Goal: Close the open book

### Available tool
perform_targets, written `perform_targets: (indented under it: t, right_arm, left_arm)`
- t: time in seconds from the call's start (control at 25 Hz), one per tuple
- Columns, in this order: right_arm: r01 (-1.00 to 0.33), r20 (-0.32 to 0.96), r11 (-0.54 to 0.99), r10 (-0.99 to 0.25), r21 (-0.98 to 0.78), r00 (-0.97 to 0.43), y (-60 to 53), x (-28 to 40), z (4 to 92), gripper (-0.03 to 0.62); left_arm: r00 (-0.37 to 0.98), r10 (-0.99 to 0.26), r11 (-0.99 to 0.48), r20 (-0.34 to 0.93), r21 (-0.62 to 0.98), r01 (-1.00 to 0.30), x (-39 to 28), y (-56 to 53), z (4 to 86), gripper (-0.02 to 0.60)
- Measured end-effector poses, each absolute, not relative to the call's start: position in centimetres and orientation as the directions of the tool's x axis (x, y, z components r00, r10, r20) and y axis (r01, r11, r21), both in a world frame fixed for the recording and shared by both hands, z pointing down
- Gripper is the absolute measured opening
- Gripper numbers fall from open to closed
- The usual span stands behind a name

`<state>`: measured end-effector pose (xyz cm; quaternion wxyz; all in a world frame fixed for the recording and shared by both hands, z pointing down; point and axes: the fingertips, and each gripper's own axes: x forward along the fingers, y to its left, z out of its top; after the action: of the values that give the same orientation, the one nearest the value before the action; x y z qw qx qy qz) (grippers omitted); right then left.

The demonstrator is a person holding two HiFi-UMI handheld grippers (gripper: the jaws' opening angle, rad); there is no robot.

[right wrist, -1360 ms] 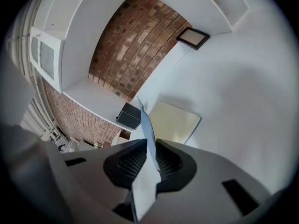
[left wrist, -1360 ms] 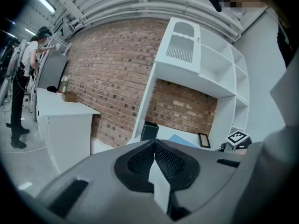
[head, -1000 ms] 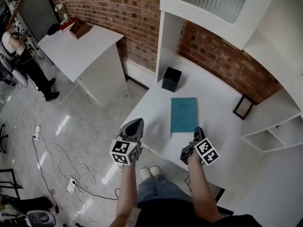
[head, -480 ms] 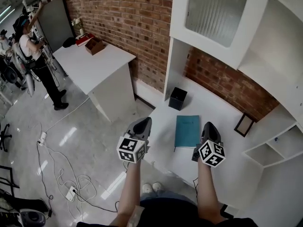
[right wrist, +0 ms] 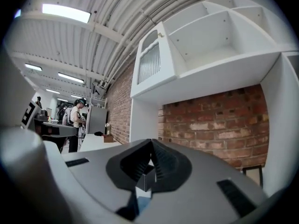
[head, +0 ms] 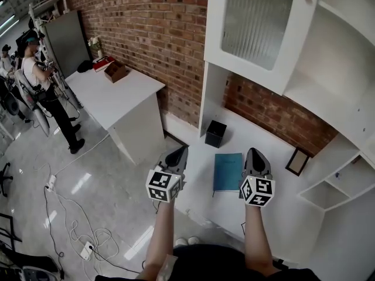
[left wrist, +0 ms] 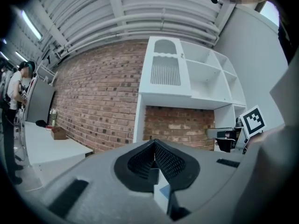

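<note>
One closed teal book [head: 228, 171] lies on the desk [head: 287, 204] in the head view, below and between the tools, long axis along their aim, nearer the right gripper [head: 256, 156] than the left gripper [head: 179, 152]. Left gripper view: jaws pressed together, empty, book out of frame below. Right gripper view: jaws have just been closing and meet on nothing, likewise aimed over it.
</note>
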<state>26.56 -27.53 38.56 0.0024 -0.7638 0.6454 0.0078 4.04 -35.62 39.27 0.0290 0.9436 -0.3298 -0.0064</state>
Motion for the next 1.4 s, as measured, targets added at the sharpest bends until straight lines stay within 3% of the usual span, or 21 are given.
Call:
perform_targets:
  t: [1.4]
  right_arm:
    - [-0.991,0.035,-0.122,-0.992,0.046,0.123,-26.9,25.5,39.7,-0.002]
  left_arm:
    - [0.760,-0.648,-0.758,0.059,0.050,-0.650,4.1,-35.2,40.2,0.009]
